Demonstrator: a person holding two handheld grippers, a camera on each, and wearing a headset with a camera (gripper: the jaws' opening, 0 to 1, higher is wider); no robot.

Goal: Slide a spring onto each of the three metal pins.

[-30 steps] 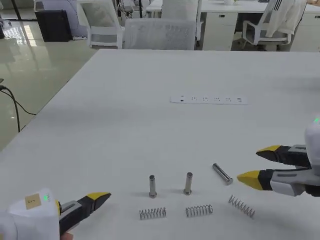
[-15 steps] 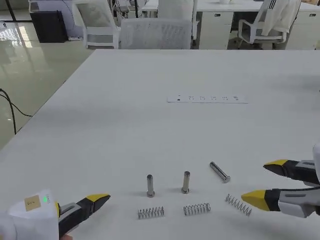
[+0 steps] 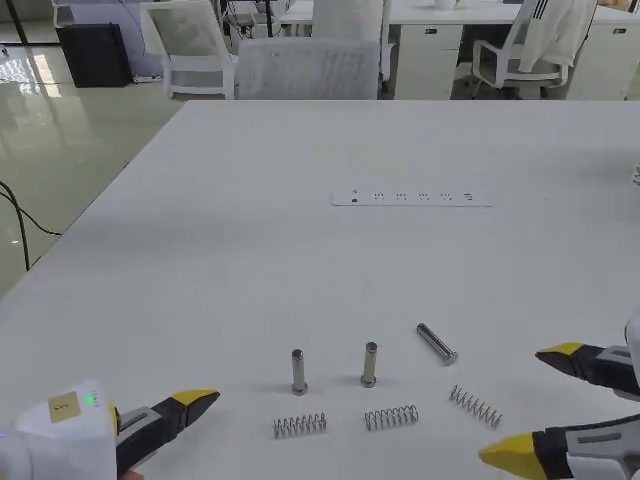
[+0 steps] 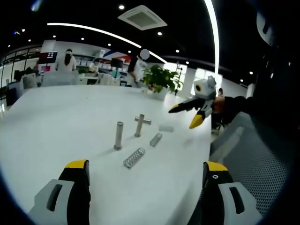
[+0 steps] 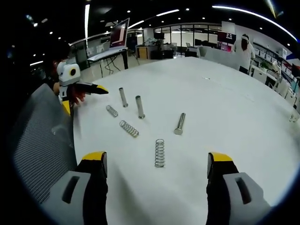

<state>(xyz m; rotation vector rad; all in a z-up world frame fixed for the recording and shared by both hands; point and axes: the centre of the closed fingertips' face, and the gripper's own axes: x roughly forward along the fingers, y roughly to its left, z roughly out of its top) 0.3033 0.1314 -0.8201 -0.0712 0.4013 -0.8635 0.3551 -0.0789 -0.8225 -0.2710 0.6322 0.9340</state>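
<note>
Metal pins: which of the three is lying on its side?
The rightmost pin in the head view lies flat, at an angle. The left pin and middle pin both stand upright on their wider ends.

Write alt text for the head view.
Three springs lie in a row on a white table, in front of two upright metal pins and a third pin lying on its side. The left gripper and the open right gripper sit empty at the lower corners.
</note>
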